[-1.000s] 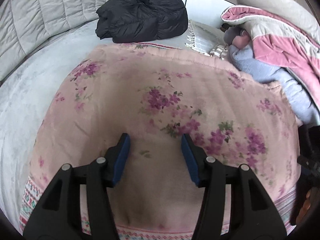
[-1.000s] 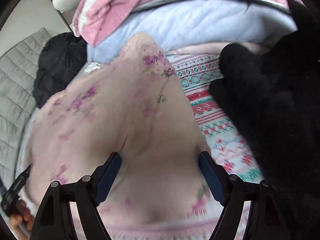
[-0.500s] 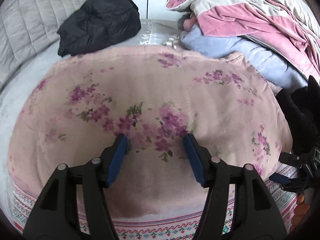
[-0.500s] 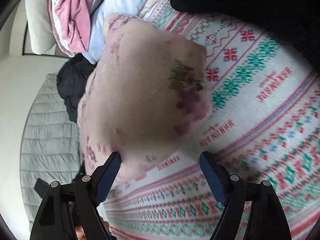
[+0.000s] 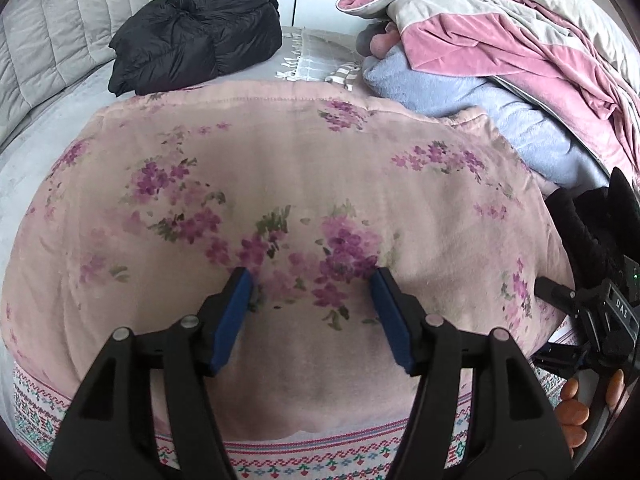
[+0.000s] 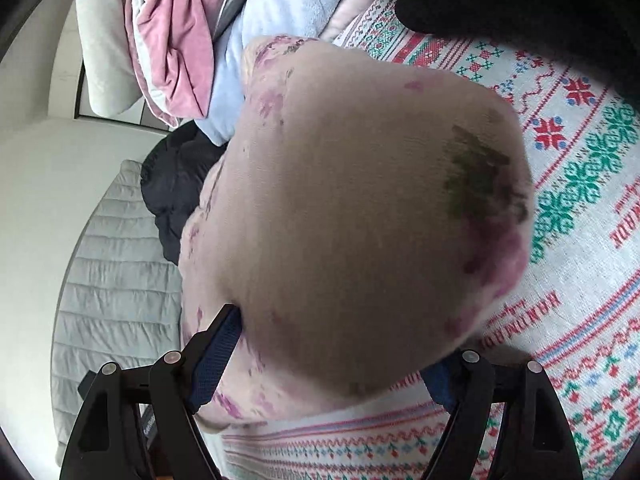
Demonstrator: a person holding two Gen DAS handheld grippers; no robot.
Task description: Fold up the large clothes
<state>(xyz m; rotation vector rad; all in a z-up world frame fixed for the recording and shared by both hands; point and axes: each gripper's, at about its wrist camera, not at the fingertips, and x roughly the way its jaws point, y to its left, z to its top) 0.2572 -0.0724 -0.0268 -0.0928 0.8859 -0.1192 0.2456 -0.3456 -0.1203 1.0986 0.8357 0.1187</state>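
On a bed's patterned spread [image 5: 280, 460], the pink floral garment [image 5: 280, 168] is lying folded over once; the left gripper [image 5: 312, 312] and right gripper [image 6: 332, 360] are hovering above it, fingers released, with further folds apparently remaining.

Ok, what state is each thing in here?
Floral garment: spread flat, folded.
Black jacket: bundled, beyond the garment.
Blue blanket: crumpled at the garment's edge.
Left gripper: open over the garment, holding nothing.
Right gripper: open, a garment corner bulging between its fingers.
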